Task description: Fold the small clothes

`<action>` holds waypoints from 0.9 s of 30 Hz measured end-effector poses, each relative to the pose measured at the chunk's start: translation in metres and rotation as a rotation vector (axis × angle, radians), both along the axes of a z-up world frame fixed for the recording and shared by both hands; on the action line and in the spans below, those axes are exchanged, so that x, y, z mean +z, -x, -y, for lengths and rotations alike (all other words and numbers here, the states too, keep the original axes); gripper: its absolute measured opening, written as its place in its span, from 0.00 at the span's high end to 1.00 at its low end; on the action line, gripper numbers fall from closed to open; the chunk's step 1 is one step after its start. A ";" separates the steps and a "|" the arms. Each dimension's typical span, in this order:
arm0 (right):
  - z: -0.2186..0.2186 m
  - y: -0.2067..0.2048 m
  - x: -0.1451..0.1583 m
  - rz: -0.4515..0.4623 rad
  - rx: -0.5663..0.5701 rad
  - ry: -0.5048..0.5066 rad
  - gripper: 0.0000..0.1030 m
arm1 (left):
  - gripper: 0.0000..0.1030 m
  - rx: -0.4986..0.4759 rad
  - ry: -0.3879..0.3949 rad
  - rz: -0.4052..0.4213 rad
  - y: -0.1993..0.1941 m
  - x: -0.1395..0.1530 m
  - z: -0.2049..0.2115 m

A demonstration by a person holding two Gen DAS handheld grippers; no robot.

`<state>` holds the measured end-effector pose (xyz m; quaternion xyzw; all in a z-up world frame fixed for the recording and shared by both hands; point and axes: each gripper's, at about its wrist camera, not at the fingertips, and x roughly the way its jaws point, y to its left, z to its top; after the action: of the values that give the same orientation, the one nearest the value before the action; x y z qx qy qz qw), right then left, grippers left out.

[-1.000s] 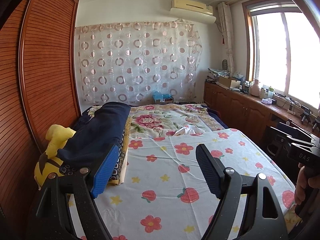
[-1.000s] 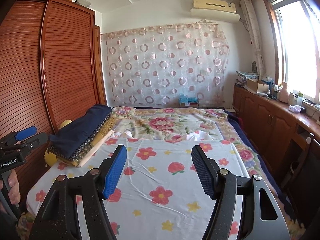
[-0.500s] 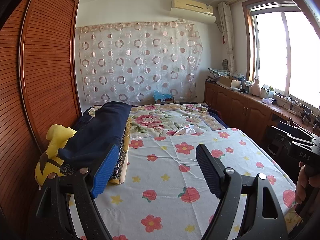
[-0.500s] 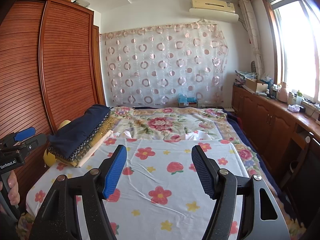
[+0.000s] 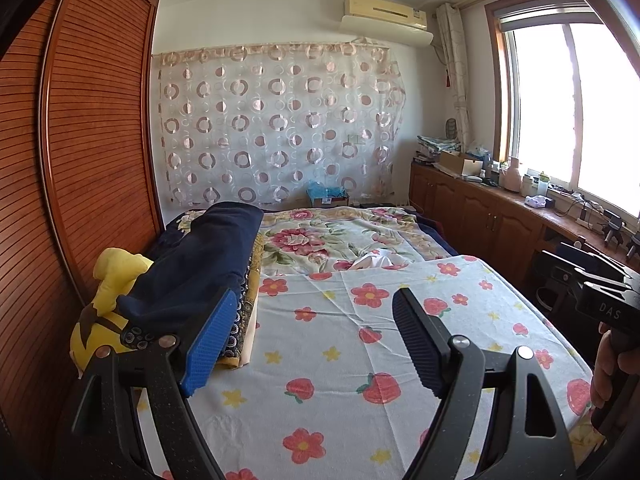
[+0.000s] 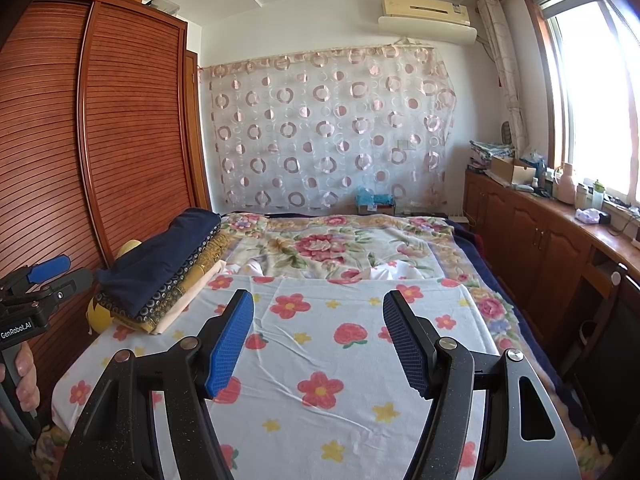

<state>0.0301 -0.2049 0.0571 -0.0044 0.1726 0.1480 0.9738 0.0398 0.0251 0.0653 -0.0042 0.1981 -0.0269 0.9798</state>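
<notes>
While both idle | left hand-held gripper (image 5: 310, 340) wide, empty | right hand-held gripper (image 6: 318, 338) wide, empty | white garment (image 6: 384, 272) crumpled mid-bed (image 6: 476, 292), behind flowered sheet (image 6: 320, 344) | advise: pinch two corners, spread flat first.

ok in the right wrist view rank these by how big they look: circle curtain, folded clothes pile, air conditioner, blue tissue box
1. circle curtain, largest by far
2. folded clothes pile, though it is nearer the camera, which inflates it
3. air conditioner
4. blue tissue box, smallest
</notes>
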 end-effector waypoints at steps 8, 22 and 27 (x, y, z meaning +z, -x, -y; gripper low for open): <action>0.001 -0.001 0.000 -0.001 0.003 0.001 0.33 | 0.21 0.000 0.000 0.000 0.000 0.000 0.000; 0.003 -0.001 0.001 0.000 0.004 0.001 0.33 | 0.21 -0.001 0.000 0.000 0.000 0.000 -0.001; 0.003 -0.001 0.001 -0.001 0.003 0.001 0.33 | 0.21 0.000 0.000 0.001 0.000 0.000 0.000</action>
<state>0.0315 -0.2083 0.0577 -0.0050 0.1734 0.1495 0.9734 0.0398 0.0256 0.0657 -0.0043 0.1977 -0.0271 0.9799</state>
